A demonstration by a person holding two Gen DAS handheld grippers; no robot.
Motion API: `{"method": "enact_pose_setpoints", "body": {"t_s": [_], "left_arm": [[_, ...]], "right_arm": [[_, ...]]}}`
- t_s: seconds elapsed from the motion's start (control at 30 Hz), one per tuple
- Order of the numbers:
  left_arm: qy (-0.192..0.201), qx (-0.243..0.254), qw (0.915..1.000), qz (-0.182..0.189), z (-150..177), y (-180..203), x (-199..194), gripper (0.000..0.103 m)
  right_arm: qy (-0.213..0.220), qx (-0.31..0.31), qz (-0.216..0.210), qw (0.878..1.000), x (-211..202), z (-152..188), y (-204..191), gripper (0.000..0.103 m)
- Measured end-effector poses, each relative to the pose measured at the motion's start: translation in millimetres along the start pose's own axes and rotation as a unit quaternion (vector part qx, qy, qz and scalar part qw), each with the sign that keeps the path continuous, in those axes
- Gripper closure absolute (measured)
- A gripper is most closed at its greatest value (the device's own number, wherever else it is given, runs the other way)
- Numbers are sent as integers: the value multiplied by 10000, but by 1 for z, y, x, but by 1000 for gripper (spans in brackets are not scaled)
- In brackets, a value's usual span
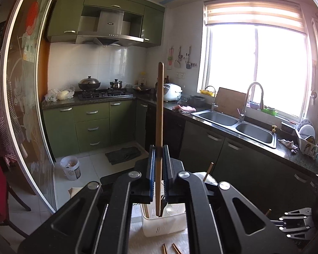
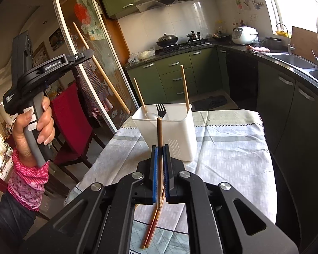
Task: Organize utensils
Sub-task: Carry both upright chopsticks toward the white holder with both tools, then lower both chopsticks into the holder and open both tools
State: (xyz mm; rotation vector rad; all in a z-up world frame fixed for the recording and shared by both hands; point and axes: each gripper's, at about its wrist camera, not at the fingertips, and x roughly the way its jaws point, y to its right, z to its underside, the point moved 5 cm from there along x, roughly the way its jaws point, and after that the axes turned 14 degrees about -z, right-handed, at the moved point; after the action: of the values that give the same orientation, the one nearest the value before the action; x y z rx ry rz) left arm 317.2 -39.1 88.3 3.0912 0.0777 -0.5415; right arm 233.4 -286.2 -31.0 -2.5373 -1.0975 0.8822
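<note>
Left hand-held gripper [image 1: 158, 154] clamped tight on one chopstick [image 1: 159, 127], raised high off the surface [image 2: 222, 148], to the left of the white holder [image 2: 169, 131]. From the left wrist view the stick's long axis runs near vertical, lower tip over the holder's open top; from the right wrist view it slants, so true tilt unclear.

Right hand-held gripper [image 2: 160, 158] pinched on another chopstick [image 2: 159, 131], low, just short of the holder, stick pointing straight at it. More chopsticks [image 2: 150, 230] lie flat beneath.

Judgement: the left is better placed for the drop.
</note>
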Motion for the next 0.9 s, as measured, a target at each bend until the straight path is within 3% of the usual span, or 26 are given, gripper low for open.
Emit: {"method": "enact_pose_setpoints", "body": {"t_s": [0.27, 0.6, 0.73, 0.9], "left_arm": [[-883, -138, 9957, -257, 47, 1, 78, 97], [-1793, 107, 9831, -351, 111, -1, 108, 97], [-1907, 103, 9812, -271, 121, -3, 106, 97], [-1666, -51, 9858, -224, 110, -10, 83, 96]], "right_arm": [[20, 66, 16, 10000, -10, 1, 10, 97], [252, 90, -79, 9996, -14, -26, 3, 97], [489, 46, -24, 9988, -16, -48, -3, 97], [1084, 37, 0, 9941, -27, -93, -11, 97]]}}
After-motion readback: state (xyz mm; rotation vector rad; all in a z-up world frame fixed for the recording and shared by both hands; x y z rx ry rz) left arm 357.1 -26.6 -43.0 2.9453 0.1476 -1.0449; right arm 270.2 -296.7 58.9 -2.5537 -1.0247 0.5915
